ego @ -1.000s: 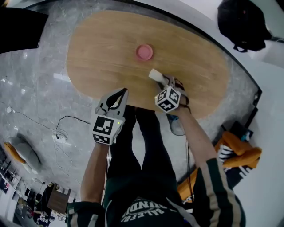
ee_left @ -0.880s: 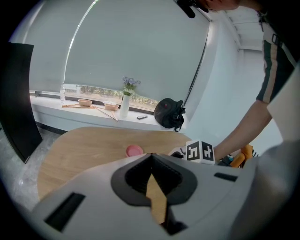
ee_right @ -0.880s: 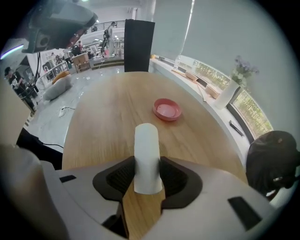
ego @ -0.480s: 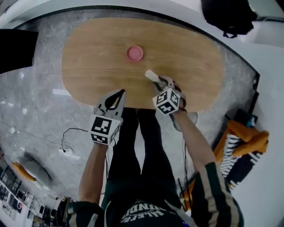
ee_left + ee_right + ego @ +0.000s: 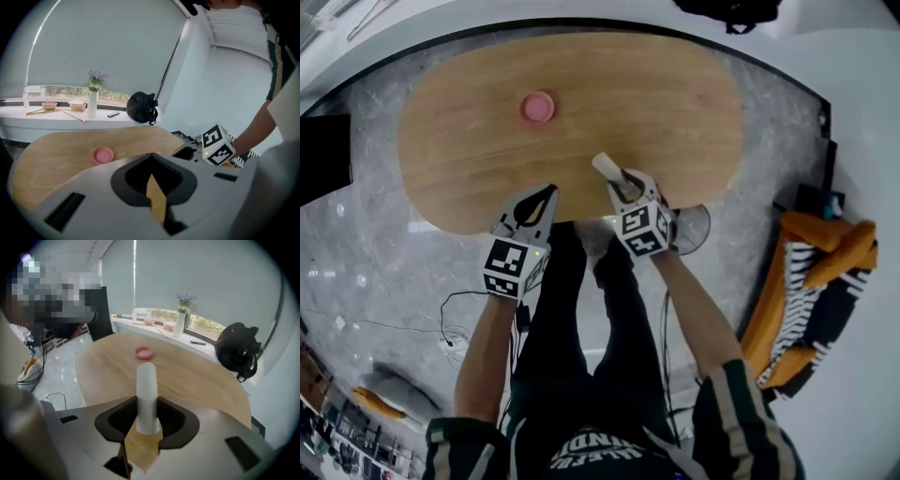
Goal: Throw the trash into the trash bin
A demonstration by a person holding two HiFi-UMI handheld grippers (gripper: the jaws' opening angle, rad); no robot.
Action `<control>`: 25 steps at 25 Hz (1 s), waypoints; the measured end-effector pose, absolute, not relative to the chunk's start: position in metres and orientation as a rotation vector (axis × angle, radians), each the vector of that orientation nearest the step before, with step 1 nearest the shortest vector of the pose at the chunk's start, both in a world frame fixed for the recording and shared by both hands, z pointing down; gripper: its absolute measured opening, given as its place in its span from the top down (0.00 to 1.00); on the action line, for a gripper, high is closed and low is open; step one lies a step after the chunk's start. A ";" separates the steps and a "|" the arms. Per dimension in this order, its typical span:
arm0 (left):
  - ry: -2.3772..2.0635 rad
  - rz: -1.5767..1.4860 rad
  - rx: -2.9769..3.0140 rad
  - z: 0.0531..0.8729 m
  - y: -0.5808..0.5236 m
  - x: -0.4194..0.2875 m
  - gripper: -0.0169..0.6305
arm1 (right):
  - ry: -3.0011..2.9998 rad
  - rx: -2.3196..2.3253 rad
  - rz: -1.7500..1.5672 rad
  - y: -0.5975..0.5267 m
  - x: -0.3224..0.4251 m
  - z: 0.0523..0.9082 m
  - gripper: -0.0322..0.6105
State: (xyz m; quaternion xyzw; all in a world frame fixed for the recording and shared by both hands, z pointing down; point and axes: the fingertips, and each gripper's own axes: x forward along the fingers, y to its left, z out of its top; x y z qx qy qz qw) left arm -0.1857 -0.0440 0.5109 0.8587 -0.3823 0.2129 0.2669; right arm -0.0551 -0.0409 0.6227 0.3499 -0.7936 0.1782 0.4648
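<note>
Altogether one white tube, one pink lid

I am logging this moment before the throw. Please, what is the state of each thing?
Tube: held between the right gripper's jaws.
Right gripper: jaws closing on the tube.
Left gripper: shut, empty.
Pink lid: flat on the table, untouched.

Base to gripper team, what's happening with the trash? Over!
Left gripper shut, empty. Right gripper closing on white tube, tube held. Pink lid on table, apart from both grippers. No bin clearly in view.
</note>
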 end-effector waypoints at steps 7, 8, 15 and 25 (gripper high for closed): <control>-0.915 0.606 2.377 0.517 -0.030 -0.113 0.97 | -1.927 1.070 0.600 -0.010 0.014 0.605 0.74; -0.901 0.612 2.389 0.516 -0.026 -0.101 0.97 | -1.929 1.102 0.622 -0.005 0.025 0.602 0.74; -0.831 0.635 2.456 0.516 0.010 -0.009 0.97 | -1.934 1.308 0.705 0.040 0.118 0.591 0.74; -0.781 0.666 2.476 0.535 0.072 0.099 0.97 | -1.803 1.434 0.856 0.137 0.245 0.643 0.74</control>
